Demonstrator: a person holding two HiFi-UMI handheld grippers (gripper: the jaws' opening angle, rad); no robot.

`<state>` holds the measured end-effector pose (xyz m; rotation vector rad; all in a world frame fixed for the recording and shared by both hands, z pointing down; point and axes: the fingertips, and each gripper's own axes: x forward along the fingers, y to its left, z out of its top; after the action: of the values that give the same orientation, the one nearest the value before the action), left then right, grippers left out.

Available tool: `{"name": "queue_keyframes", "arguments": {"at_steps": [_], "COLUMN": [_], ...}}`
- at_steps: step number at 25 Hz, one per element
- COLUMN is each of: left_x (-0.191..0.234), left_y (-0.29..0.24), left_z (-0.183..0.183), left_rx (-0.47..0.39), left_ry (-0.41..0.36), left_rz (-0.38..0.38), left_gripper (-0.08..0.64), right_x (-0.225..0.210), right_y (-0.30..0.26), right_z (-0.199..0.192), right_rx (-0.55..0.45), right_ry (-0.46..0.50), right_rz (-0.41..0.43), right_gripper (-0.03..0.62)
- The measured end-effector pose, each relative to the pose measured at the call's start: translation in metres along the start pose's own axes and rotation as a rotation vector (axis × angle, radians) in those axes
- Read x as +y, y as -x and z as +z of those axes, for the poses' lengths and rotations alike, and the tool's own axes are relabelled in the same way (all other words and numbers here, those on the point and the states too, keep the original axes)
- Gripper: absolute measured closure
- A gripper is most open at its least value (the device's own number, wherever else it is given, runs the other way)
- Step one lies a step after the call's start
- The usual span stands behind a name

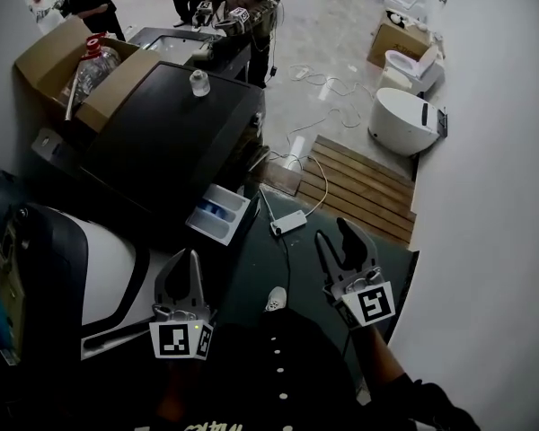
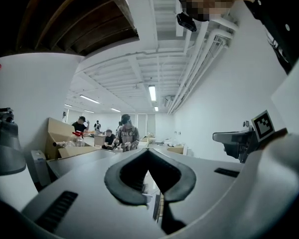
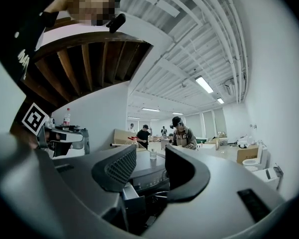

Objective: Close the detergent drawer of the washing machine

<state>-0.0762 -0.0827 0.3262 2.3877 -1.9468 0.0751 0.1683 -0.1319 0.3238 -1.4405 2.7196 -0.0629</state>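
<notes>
The black washing machine (image 1: pixel 162 124) stands ahead on the left, its white detergent drawer (image 1: pixel 220 212) pulled out of the front. In the right gripper view the drawer (image 3: pixel 131 192) shows low between the jaws, still some way off. My left gripper (image 1: pixel 187 263) hangs in front of the drawer and below it in the head view. In its own view the left gripper (image 2: pixel 148 153) has its pad tips meeting, with nothing held. My right gripper (image 1: pixel 334 239) is off to the right over the dark floor. Its jaws (image 3: pixel 150 171) stand apart and empty.
A small glass jar (image 1: pixel 198 83) sits on the machine's top, with an open cardboard box (image 1: pixel 63 57) behind it. A white power strip (image 1: pixel 288 222) with cables, a wooden pallet (image 1: pixel 359 187) and a toilet (image 1: pixel 404 119) lie to the right. Several people stand at the back.
</notes>
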Motion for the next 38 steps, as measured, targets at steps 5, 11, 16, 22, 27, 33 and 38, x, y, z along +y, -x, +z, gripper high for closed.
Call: {"name": "queue_keyframes", "arguments": {"at_steps": [5, 11, 16, 22, 27, 33, 38], "left_x": [0.002, 0.02, 0.038, 0.05, 0.053, 0.048, 0.047], "left_y": [-0.005, -0.007, -0.01, -0.007, 0.0, 0.011, 0.019], "left_z": [-0.004, -0.021, -0.033, -0.044, -0.059, -0.076, -0.087], "left_rx": [0.016, 0.072, 0.102, 0.133, 0.181, 0.22, 0.249], "left_ry": [0.012, 0.006, 0.012, 0.03, 0.049, 0.065, 0.075], "left_rz": [0.036, 0.038, 0.022, 0.018, 0.023, 0.035, 0.045], "left_gripper": [0.554, 0.554, 0.554, 0.554, 0.554, 0.554, 0.554], "right_x": [-0.002, 0.012, 0.031, 0.048, 0.057, 0.067, 0.074], "right_y": [-0.023, -0.049, -0.068, -0.085, -0.091, -0.096, -0.096], "right_z": [-0.029, -0.084, -0.133, -0.184, -0.227, -0.267, -0.298], "right_rx": [0.06, 0.167, 0.25, 0.326, 0.398, 0.459, 0.527], "right_ry": [-0.017, -0.008, -0.001, 0.012, 0.013, 0.045, 0.047], "right_rz": [0.066, 0.147, 0.219, 0.295, 0.338, 0.386, 0.409], "right_gripper": [0.411, 0.399, 0.4, 0.4, 0.4, 0.4, 0.4]}}
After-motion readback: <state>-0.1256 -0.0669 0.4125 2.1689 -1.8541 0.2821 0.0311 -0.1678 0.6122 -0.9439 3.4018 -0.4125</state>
